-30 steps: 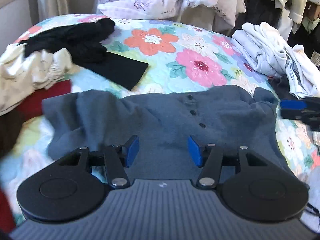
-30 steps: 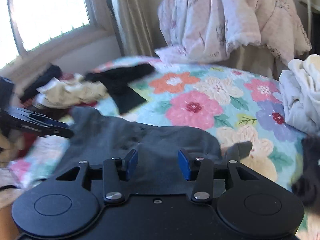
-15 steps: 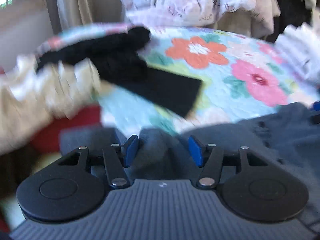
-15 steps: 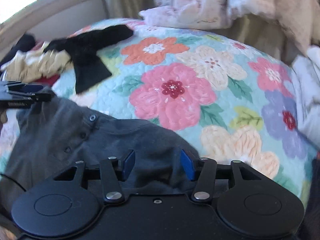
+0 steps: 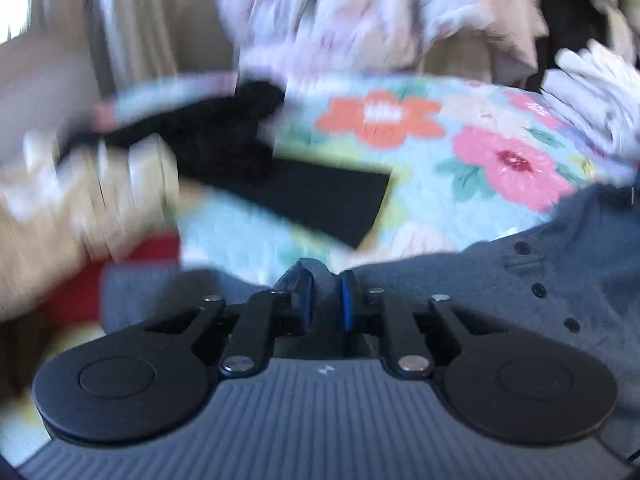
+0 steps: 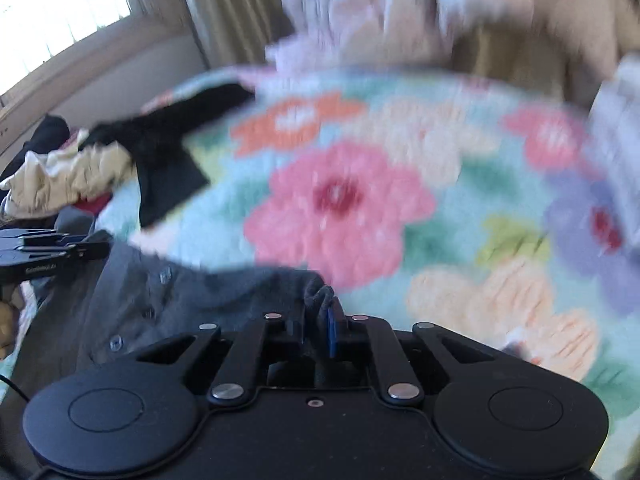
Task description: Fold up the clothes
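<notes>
The left gripper [image 5: 323, 295] was closing on a small bunched ridge of the grey buttoned shirt [image 5: 500, 300], with cloth visibly between its blue pads; the right gripper [image 6: 320, 314] was likewise closing on a puckered tuft at the shirt's other edge, its jaws nearly together around the fabric. The likeliest trouble, as a judgement, was a shallow bite; each pinch seemed to take only a little fold, so a lift or pull might let the cloth slip free, or might catch a single layer and drag the shirt askew rather than fold it cleanly. The buttons sat just beside both pinch points and could snag; the blur in both views left the depth of each grip uncertain.

The shirt lay directly under and ahead of both grippers, spread across the near side of the floral quilt [image 6: 460, 208]; beyond the shirt, on the quilt, lay a black garment [image 5: 304, 196]; left of the shirt was a cream heap [image 6: 68, 176]; far beyond the shirt hung pale bedding [image 5: 360, 20].
</notes>
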The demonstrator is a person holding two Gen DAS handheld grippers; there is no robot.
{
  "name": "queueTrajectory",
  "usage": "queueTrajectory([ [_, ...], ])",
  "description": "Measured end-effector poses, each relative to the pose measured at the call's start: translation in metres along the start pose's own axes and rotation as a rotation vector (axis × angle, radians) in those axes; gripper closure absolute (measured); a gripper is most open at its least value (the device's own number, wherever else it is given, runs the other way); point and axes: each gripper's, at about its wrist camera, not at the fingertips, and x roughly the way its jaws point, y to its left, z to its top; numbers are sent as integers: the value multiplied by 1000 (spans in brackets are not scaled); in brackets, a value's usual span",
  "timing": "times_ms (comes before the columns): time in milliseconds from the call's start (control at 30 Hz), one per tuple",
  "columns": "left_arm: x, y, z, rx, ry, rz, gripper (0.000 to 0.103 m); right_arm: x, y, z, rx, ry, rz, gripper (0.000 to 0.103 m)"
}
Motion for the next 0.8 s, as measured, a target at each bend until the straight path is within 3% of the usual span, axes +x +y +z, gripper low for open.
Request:
queueTrajectory([
  [100, -25, -12, 10, 23, -74, -24, 90, -21, 9, 5, 6, -82, 63, 91],
  [233, -51, -10, 2, -17, -30, 26, 90, -51, 30, -4, 21, -93, 200, 90],
  [333, -58, -17, -10, 48, 19, 63, 90, -60, 51, -38, 36, -9, 324, 90],
  [400, -61, -17, -15, 61, 39, 70, 90, -58, 66, -65, 42, 70, 353, 90],
  [533, -68, -6, -11, 17, 19, 100, 87, -52, 92, -97, -26, 182, 321, 90],
  [600, -74, -9, -9, 72, -34, 180, 76, -50, 91, -96, -28, 183, 315, 90],
  [667, -78, -16, -10, 167, -117, 244, 32, -48, 91, -96, -29, 185, 309, 90],
  [700, -80, -19, -10, 212, -156, 259, 30, -47, 91, -96, -30, 186, 306, 90],
  [800, -74, -23, -9, 309, -203, 175, 30, -47, 91, -98, -46, 190, 299, 90],
])
